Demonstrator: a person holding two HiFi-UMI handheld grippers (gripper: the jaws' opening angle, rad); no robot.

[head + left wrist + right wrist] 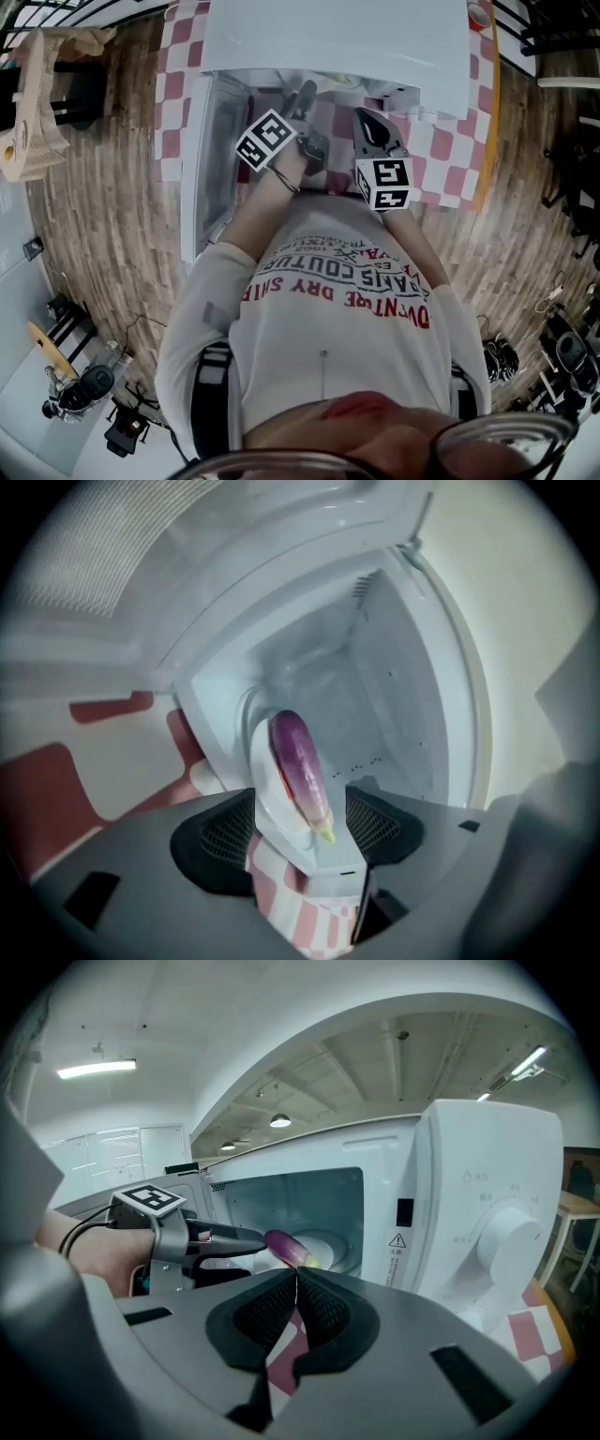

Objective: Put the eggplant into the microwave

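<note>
Basically the small glossy purple eggplant with a pale green stem tip [300, 766] lies on a round white plate [269, 803] at the mouth of the white microwave oven [469, 1204], whose door stands open. In the right gripper view the eggplant [286, 1246] sits inside the lit cavity. Whether the plate is fully on the cavity floor is hard to read from the left gripper view, probably yes.

Left gripper [305, 819]: jaws wide apart, one mesh pad on each side of the stem end, neither touching the eggplant, so nothing is held. Right gripper [296, 1312]: jaws closed together on nothing, parked in front of the microwave above the red-and-white checked tablecloth [441, 159]. In the head view both grippers sit just in front of the open cavity, left one further in.

Handling, as a judgement:
- It looks light and small, easy for one gripper.
- The body seems firm and should not crush under a moderate squeeze. It may be a plastic model.
- The skin is smooth and shiny, so likely slippery, and the rounded shape could roll on the plate.
- The best hold is across the thick purple middle, pads on opposite flanks. The tapered green end is narrow and would slip out.

The task looks about done, with the door left to deal with.
</note>
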